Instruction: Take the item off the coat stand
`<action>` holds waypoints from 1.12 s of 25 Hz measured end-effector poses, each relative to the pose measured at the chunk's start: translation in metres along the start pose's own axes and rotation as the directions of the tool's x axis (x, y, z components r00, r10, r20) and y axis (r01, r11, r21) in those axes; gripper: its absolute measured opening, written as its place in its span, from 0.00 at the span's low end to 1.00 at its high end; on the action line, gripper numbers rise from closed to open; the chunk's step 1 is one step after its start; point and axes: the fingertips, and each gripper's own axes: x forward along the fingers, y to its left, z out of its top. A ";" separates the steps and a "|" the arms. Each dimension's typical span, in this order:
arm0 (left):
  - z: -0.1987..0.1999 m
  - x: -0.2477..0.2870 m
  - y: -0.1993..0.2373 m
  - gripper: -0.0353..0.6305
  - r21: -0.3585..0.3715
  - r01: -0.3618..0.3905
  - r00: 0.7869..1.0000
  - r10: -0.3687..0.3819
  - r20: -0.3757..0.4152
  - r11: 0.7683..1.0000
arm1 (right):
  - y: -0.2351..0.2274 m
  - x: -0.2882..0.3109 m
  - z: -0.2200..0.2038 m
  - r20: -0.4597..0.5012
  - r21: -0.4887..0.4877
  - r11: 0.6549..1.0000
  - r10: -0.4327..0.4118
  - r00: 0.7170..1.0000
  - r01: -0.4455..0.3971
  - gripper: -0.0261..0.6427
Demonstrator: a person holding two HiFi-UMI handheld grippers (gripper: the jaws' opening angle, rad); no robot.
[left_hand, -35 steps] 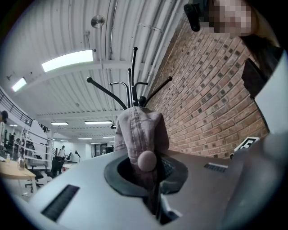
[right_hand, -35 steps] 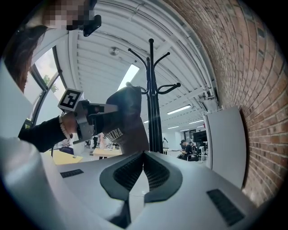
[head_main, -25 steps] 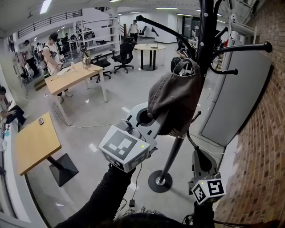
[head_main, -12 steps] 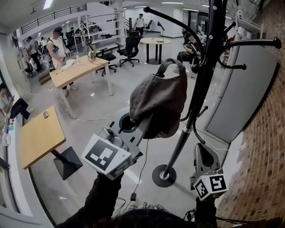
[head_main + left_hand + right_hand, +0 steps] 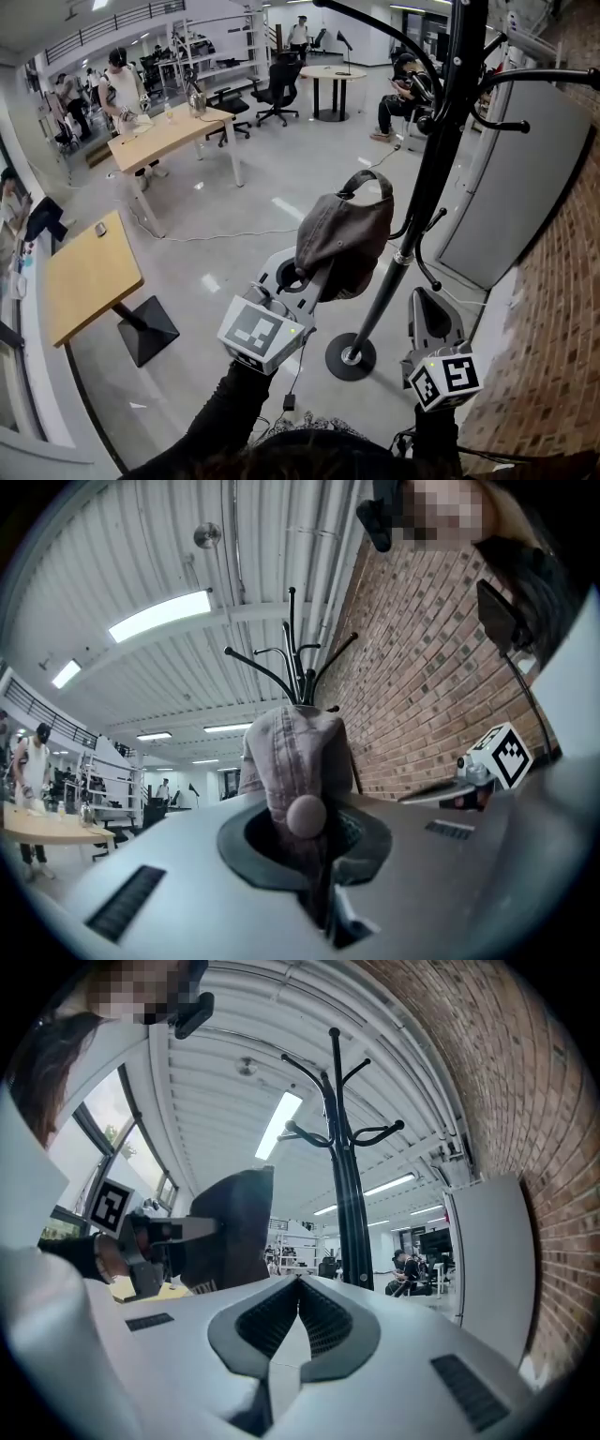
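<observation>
A grey-brown cap [image 5: 347,242] hangs free just left of the black coat stand's pole [image 5: 439,159], off its hooks. My left gripper [image 5: 312,274] is shut on the cap's lower edge. In the left gripper view the cap [image 5: 292,752] rises from between the jaws of the left gripper [image 5: 307,829], with the stand's hooks [image 5: 295,667] behind it. My right gripper [image 5: 424,298] is held low to the right of the pole, shut and with nothing in it. In the right gripper view the right gripper [image 5: 300,1288] points up at the pole [image 5: 347,1194], with the cap [image 5: 234,1222] to the left.
The stand's round base [image 5: 350,356] sits on the grey floor. A brick wall [image 5: 553,281] and a grey cabinet [image 5: 511,197] are close on the right. Wooden tables [image 5: 89,272] stand to the left. People and office chairs [image 5: 281,89] are further back.
My left gripper has carried the cap down and away from the stand's upper hooks; it now hangs lower, beside the pole. The right gripper has stayed low on the right.
</observation>
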 end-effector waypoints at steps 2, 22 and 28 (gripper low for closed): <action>-0.016 0.002 -0.008 0.08 -0.001 -0.004 1.000 0.004 -0.020 1.000 | 0.000 -0.002 0.002 0.003 -0.003 1.000 -0.002 1.000 0.002 0.05; -0.076 0.003 -0.048 0.08 -0.058 -0.030 0.995 0.024 -0.093 0.998 | 0.000 -0.013 -0.007 0.013 -0.030 0.998 -0.050 0.999 0.050 0.05; -0.071 0.003 -0.045 0.08 -0.067 -0.045 0.995 0.039 -0.092 0.997 | 0.001 -0.010 -0.003 0.012 -0.040 0.998 -0.047 0.999 0.048 0.05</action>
